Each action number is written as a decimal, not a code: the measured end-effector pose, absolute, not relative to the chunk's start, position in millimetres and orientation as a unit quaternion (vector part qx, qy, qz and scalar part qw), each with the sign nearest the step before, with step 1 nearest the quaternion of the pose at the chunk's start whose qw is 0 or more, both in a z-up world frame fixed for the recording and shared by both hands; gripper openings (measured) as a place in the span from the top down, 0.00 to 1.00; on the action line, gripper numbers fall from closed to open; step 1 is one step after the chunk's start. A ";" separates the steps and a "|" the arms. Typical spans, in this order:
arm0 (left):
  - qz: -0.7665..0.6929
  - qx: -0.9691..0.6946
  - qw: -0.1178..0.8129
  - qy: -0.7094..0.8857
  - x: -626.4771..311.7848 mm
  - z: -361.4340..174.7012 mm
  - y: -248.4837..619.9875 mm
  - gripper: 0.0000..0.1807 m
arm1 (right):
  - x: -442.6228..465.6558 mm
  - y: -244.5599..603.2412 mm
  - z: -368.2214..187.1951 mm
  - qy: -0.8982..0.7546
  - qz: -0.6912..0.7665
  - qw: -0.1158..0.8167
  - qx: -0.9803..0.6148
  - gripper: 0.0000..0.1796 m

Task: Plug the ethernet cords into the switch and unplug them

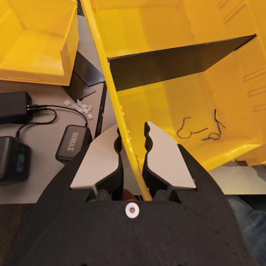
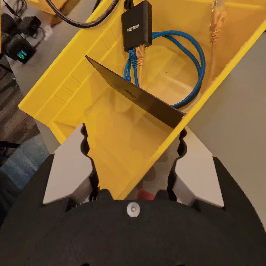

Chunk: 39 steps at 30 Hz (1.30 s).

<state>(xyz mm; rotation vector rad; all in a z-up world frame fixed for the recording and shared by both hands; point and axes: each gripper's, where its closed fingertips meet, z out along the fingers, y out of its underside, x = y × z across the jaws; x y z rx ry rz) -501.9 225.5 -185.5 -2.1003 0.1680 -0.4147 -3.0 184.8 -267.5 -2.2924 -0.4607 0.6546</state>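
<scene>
A black switch (image 2: pixel 136 30) lies in the far compartment of a yellow bin (image 2: pixel 69 89). A blue ethernet cord (image 2: pixel 131 57) and an orange one (image 2: pixel 141 56) are plugged into its near side. The blue cord loops round to the right. A second orange plug (image 2: pixel 215 21) lies loose by the right wall. My right gripper (image 2: pixel 133 128) is open and empty above the near compartment, short of the black divider (image 2: pixel 136 93). My left gripper (image 1: pixel 132 126) is closed narrowly around the bin's side wall (image 1: pixel 113 92), which runs between its fingers.
A black power cord (image 2: pixel 72 21) leaves the switch over the bin's rim. Twist ties (image 1: pixel 187 129) lie on the bin floor. Left of the bin are a second yellow bin (image 1: pixel 36 43), black power bricks (image 1: pixel 72 142), a lit device (image 1: pixel 14 158) and small white clips (image 1: pixel 83 108).
</scene>
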 end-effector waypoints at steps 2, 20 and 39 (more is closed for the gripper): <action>-0.171 -0.855 0.487 0.059 -508.1 -177.0 222.9 0.84 | -42.2 192.2 -264.4 -0.177 0.280 0.350 -0.876 0.27; -0.180 -0.784 0.573 0.159 -390.4 -60.0 198.5 0.84 | -90.2 173.1 -142.7 -0.240 0.349 0.484 -0.766 0.25; -0.264 -0.810 0.360 0.380 46.6 -233.0 164.9 0.81 | 154.9 76.7 -214.9 -0.102 0.089 0.476 -0.869 0.54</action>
